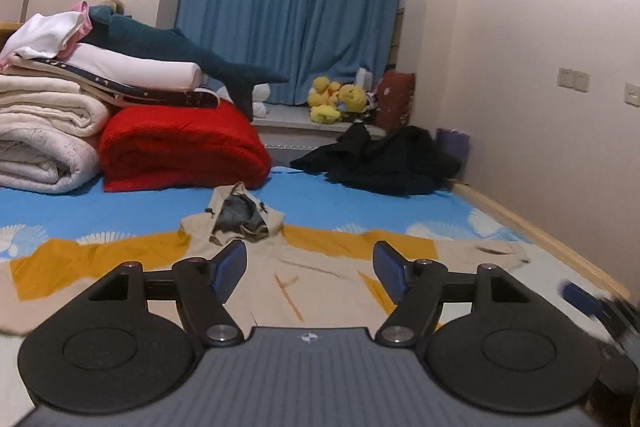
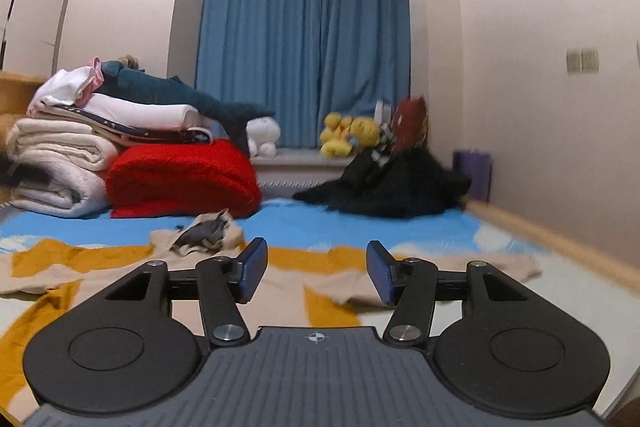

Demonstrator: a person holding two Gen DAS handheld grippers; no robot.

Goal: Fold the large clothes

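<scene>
Bedroom with blue curtains: on the bed (image 1: 360,203) a beige hooded coat (image 1: 288,279) lies spread, sleeves across, hood far; left gripper (image 1: 308,269) and right gripper (image 2: 316,273) hover above, jaws apart, empty.

Matt beige cloth coat (image 1: 304,267), fuzzy red blanket (image 1: 180,151), matt black plastic tool (image 1: 308,267), pleated blue curtain (image 1: 288,3)

The left gripper (image 1: 309,269) hangs with jaws apart and nothing between them, above a beige hooded coat (image 1: 280,267) spread flat on the bed (image 1: 360,203). A blurred blue shape at right, perhaps the right gripper (image 1: 588,301).
</scene>
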